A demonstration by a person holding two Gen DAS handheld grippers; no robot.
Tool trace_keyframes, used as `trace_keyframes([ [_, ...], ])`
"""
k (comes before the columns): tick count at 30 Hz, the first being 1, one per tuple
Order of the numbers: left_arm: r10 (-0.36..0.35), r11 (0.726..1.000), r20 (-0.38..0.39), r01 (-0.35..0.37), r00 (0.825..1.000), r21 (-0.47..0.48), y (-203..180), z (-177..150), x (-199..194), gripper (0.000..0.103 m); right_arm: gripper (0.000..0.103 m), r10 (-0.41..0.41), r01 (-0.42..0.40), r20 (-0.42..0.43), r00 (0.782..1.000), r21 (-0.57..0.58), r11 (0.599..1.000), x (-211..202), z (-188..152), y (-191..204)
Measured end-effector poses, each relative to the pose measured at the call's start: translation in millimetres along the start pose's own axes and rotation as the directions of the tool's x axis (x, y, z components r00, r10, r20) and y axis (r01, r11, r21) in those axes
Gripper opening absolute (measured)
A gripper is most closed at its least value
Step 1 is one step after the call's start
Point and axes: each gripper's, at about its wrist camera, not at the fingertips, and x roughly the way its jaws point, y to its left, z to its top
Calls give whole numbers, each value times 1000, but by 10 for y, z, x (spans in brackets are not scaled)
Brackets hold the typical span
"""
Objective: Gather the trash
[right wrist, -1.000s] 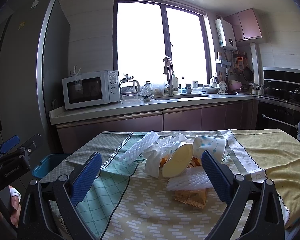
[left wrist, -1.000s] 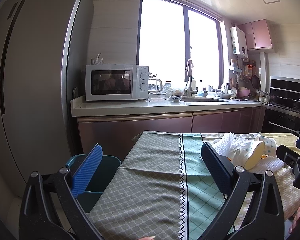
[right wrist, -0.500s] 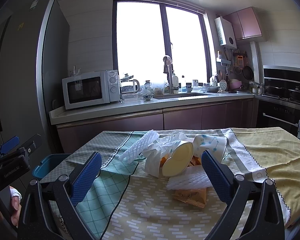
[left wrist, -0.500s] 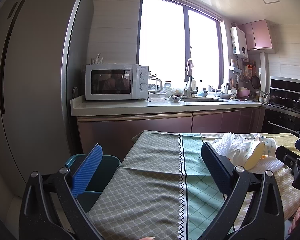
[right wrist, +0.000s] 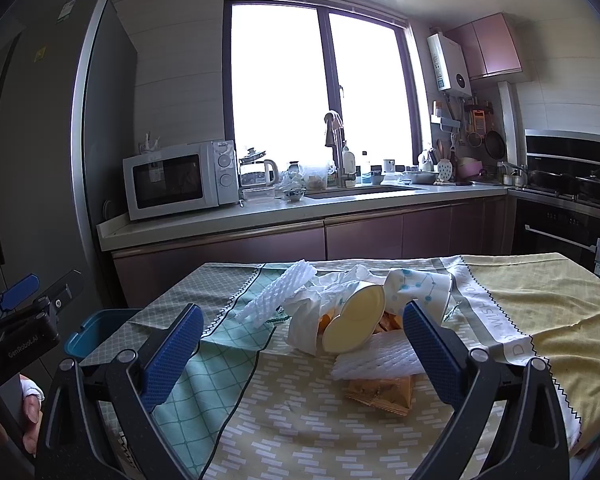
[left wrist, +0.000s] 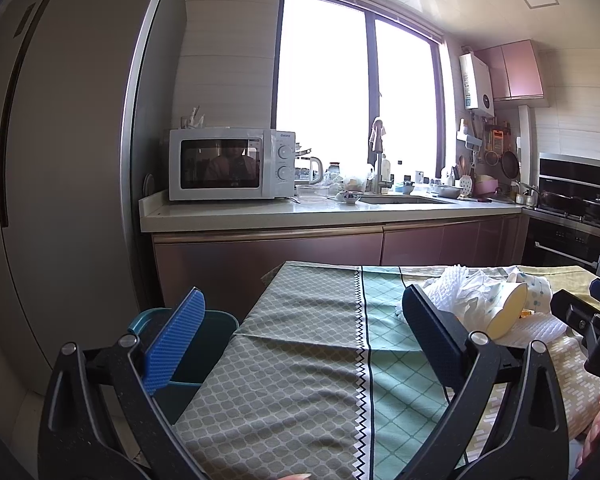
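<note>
A teal bin [right wrist: 100,330] stands on the floor at the table's left edge, low and off to the left of both tools, a likely spot for dropping trash straight off the table. The left gripper [left wrist: 300,338] hangs over a bare stretch of the tablecloth [left wrist: 300,360], jaws spread wide and holding nothing, with the bin just beyond its left finger. The right gripper [right wrist: 302,346] hangs nearer the work, jaws likewise wide apart and empty, and the heap of trash lies on the table directly ahead between its fingers. In that heap, left to right: a strip of white foam netting [right wrist: 276,296], crumpled tissue [right wrist: 320,292], a tipped paper cup [right wrist: 354,322], a second, dotted cup [right wrist: 418,288], and, nearest the tool, a foam sheet [right wrist: 380,358] lying over a brown wrapper [right wrist: 380,394]. Nothing appears collected yet.
</note>
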Motion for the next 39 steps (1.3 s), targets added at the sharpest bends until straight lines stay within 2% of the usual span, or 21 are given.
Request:
trace_keyframes([
  [25, -27, 1000, -28, 27, 999, 7, -102, -63, 79, 97, 97, 12, -12, -13, 1000, 14, 1000, 51, -22, -57],
  [32, -112, 993, -99, 114, 989, 19, -228, -104, 234, 97, 97, -3, 6, -58, 998, 54, 999, 164, -46, -280],
  [39, -208, 971, -167, 224, 964, 81, -571, -178, 423, 97, 97, -49, 69, -149, 988, 136, 988, 301, -174, -746],
])
